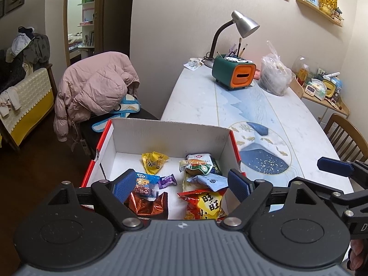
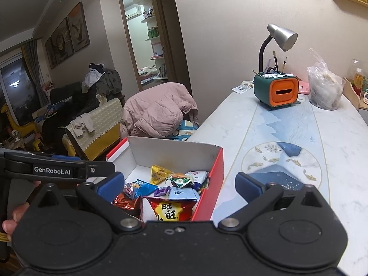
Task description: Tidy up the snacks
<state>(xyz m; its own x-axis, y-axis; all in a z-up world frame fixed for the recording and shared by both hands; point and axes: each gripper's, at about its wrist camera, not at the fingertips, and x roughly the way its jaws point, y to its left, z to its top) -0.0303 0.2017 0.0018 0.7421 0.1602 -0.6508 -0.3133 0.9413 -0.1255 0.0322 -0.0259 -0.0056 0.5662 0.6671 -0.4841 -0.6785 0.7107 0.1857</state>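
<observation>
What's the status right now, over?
Left gripper open, empty, above box. Right gripper open, empty, at its right wall. Snack packets all in box. Nothing in the way.

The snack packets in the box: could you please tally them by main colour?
Yellow packet: 1
Purple packet: 1
Blue packets: 2
Red packet: 1
Copper foil packet: 1
Green-and-white packet: 1
White packet: 1
Total: 8 visible; others may be hidden.
</observation>
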